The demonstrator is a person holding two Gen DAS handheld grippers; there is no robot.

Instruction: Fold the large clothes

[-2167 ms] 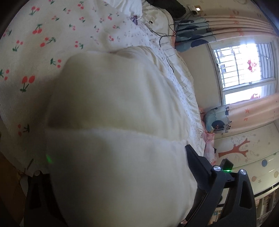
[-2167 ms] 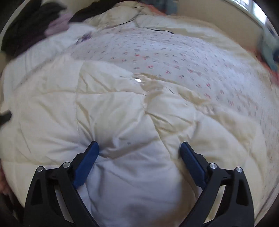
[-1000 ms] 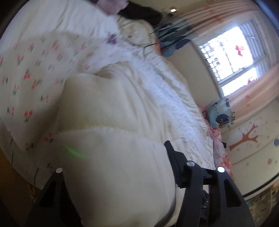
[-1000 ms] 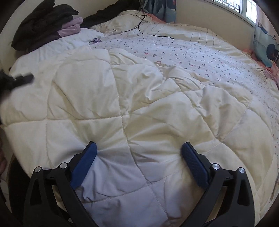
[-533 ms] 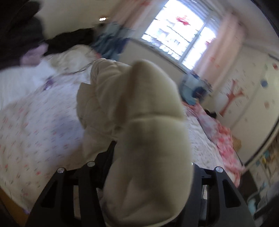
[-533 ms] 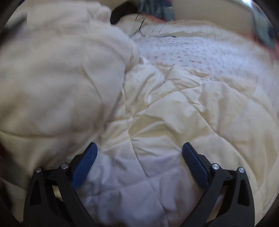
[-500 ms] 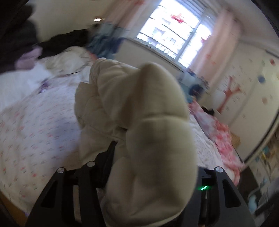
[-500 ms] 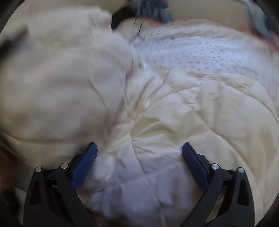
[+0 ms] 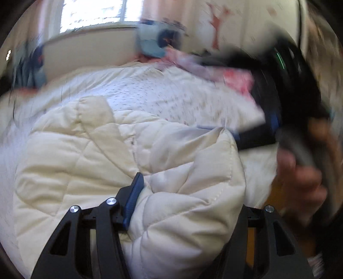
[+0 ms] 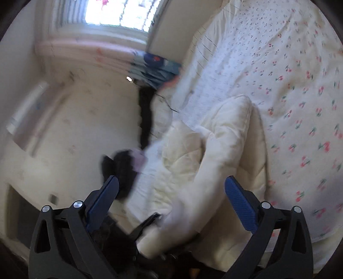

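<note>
Between the fingers of the left gripper sits a thick fold of the cream quilted comforter, and the blue pad on one side presses into it, so this gripper is clenched on the fabric at about half of its width. Ahead of it the comforter lies in a bunched heap on the bed with the cherry-print sheet. To its right side, blurred, is the right gripper, with a person's hand near it. In the right wrist view the right gripper stands wide, and a roll of the comforter passes between its blue pads; I cannot tell if they press on it. Beyond it are the sheet, dark clothes and a window. One second ago the comforter lay spread flat over the bed; now it is gathered into a folded heap, and both cameras look toward the window.
</note>
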